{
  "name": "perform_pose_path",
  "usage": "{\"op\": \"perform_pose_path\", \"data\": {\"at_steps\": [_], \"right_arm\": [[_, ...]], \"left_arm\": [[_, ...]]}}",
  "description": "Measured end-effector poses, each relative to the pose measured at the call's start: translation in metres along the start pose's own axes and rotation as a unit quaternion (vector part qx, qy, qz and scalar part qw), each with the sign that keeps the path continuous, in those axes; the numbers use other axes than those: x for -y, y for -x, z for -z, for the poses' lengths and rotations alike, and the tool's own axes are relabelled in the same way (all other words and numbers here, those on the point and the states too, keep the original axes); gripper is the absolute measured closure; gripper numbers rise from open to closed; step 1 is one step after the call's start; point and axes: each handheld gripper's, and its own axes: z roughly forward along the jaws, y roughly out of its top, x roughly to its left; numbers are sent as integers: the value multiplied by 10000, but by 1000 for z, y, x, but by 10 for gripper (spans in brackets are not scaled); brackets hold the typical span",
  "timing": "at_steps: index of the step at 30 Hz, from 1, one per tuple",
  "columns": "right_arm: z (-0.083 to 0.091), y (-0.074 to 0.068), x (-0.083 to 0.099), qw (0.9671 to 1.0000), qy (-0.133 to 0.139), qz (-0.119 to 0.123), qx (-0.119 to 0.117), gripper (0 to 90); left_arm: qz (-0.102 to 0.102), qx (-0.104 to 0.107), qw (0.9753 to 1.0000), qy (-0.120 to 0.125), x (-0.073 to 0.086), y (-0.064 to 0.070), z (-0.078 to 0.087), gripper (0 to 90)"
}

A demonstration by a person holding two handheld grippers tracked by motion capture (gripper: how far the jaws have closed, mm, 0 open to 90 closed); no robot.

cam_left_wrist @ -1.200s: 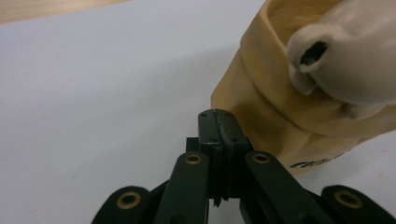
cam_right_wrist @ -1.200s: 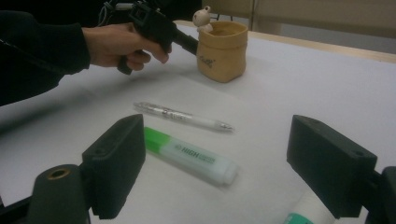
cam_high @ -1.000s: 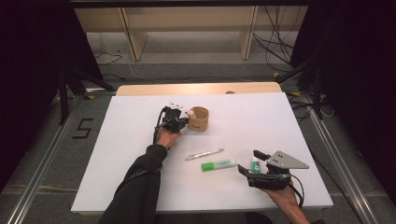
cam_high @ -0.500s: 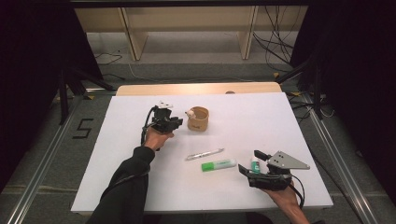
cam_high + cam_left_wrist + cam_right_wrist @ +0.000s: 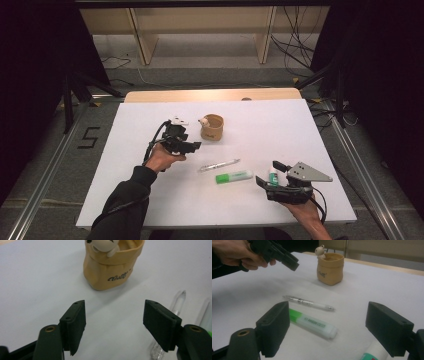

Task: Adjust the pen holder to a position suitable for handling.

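High view: left gripper (image 5: 192,145) held above the white table (image 5: 325,130), jaws apart and empty, just left of the tan pouch (image 5: 212,128). Left gripper view: pouch upright ahead, beyond spread jaws. Right gripper view: right gripper (image 5: 327,327) wide open around green highlighter (image 5: 313,323), clear pen (image 5: 309,302) behind.
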Motion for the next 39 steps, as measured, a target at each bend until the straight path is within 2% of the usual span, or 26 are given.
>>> {"op": "perform_pose_path", "data": {"at_steps": [2, 14, 24, 33, 39], "right_arm": [[0, 0, 0, 10000, -5, -1, 4, 203], [1, 2, 0, 10000, 37, -18, 32, 203], [2, 4, -1, 10000, 47, -19, 39, 203], [2, 5, 1, 10000, 37, -28, 31, 203], [3, 5, 1, 10000, 31, -29, 41, 203]], "left_arm": [[20, 16, 10000, 20, 1, 3, 2, 323], [-319, 212, 9992, -72, 6, 27, 13, 260], [-585, 526, 9968, -154, 10, 46, 16, 229], [-655, 683, 9953, -192, 12, 58, 17, 187], [-789, 765, 9937, -238, 13, 65, 16, 174]]}}
